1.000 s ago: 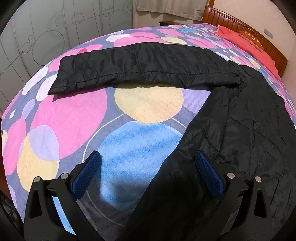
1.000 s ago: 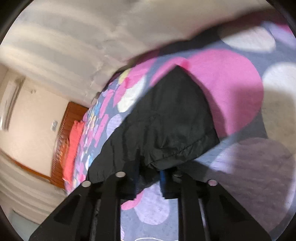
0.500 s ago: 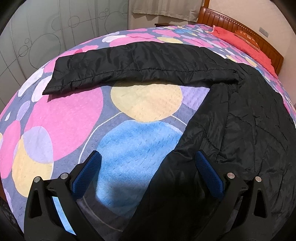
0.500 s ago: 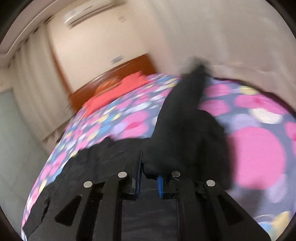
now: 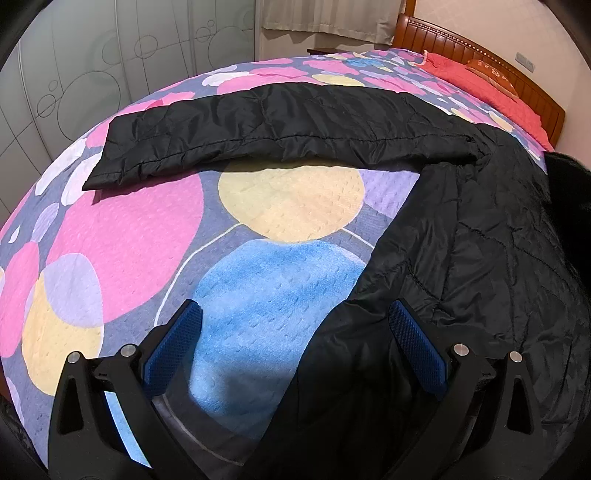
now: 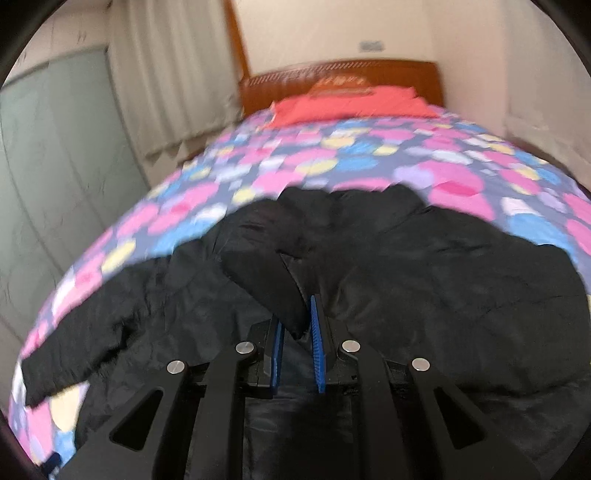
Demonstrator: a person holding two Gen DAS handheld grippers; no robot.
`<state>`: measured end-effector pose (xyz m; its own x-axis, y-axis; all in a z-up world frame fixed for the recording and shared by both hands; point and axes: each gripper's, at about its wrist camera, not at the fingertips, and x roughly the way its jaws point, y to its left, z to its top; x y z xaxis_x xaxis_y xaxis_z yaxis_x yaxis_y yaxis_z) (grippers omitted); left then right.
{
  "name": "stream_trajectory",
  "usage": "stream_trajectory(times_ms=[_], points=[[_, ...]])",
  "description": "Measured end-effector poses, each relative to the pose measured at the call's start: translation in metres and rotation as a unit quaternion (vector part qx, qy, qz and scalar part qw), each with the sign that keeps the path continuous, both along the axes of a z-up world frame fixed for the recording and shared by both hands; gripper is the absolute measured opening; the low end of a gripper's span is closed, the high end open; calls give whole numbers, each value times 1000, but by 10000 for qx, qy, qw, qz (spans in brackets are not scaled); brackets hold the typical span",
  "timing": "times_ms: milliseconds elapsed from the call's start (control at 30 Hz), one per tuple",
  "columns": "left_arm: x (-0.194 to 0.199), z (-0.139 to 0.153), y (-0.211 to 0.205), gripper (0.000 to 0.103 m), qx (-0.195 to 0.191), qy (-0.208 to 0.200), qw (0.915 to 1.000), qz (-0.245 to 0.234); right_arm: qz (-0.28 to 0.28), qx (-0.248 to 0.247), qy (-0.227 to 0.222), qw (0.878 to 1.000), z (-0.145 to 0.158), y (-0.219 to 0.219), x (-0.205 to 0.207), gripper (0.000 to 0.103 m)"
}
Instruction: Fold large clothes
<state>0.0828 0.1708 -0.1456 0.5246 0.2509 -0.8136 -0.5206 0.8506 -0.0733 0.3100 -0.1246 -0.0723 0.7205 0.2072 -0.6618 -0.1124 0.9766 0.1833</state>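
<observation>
Black sleeve (image 6: 266, 273) pinched between right gripper (image 6: 297, 343) fingers, over jacket (image 6: 443, 295). Left gripper (image 5: 295, 339) spread wide, empty. Could slip free: slick fabric, shallow bite.

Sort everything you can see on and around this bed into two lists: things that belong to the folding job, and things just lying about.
Part of the job:
black jacket
its outstretched sleeve
left tool, open
right tool, shut on a fold of the jacket

Just lying about:
patterned bedspread
red blanket
wooden headboard
curtain

circle-patterned bedspread (image 5: 122, 236), wooden headboard (image 5: 480, 55), red pillow (image 6: 351, 103), curtain (image 5: 325, 18)
</observation>
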Motion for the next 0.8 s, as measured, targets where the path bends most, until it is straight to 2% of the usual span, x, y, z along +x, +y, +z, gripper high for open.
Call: stream_trajectory(times_ms=[67,167,200,233,300,400,467,567,600,700,800], points=[[0,0,0,101,1,-1,10000,1,117,-175,314,9993,-21,17,12,15],[0,0,-1,101,15,5,10000,3,257,-427,797,9956,-42,29,26,24],[0,0,-1,101,19,9,10000,2,362,-425,842,9949,-44,30,26,36],[1,0,-1,101,21,13,10000,1,502,-362,822,9947,-43,32,26,52],[1,0,0,101,26,19,10000,-1,691,-271,759,9943,-36,34,19,63],[1,0,0,101,28,17,10000,-1,822,-50,477,9955,-16,21,-3,63],[1,0,0,101,30,18,10000,-1,640,172,276,9974,1,-6,-12,63],[2,-1,0,101,41,27,10000,-2,-116,270,42,9996,19,-69,-11,62],[2,-1,0,101,48,31,10000,-3,-452,216,17,9987,22,-92,-7,57],[2,-1,0,101,55,32,10000,-1,-1643,-49,55,9864,19,-168,9,49],[3,-1,0,101,77,46,10000,-1,-2223,-294,410,9737,-5,-211,27,48]])
